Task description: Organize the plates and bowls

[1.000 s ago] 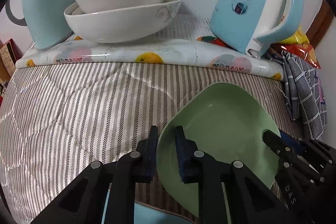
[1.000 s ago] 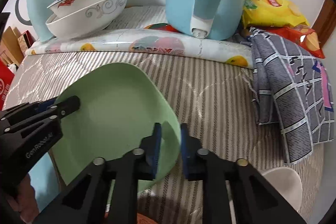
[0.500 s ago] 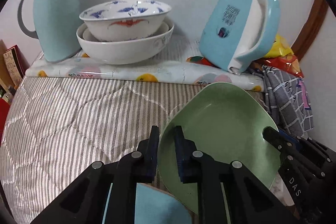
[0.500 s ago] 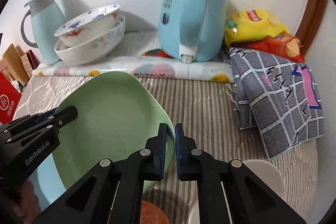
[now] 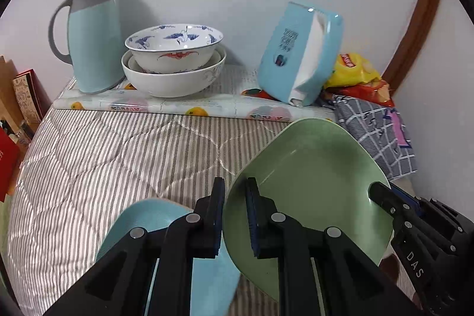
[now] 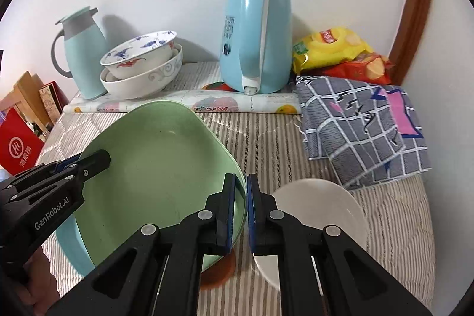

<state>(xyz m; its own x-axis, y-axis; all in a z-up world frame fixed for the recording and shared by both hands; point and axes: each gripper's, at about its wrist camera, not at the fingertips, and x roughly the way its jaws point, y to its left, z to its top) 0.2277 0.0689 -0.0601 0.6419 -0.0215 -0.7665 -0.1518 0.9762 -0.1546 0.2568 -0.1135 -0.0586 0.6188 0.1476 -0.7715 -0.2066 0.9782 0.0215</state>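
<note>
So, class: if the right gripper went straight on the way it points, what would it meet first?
Probably the striped cloth beyond the green plate clamped in the right gripper; further on, the blue kettle, though depth is unclear.

Right gripper pinching the near rim of the green plate, fingers closed on it; left gripper gripping the plate's far-left rim; plate sitting tilted above a blue plate, white plate lying just beside on the striped bed.
</note>
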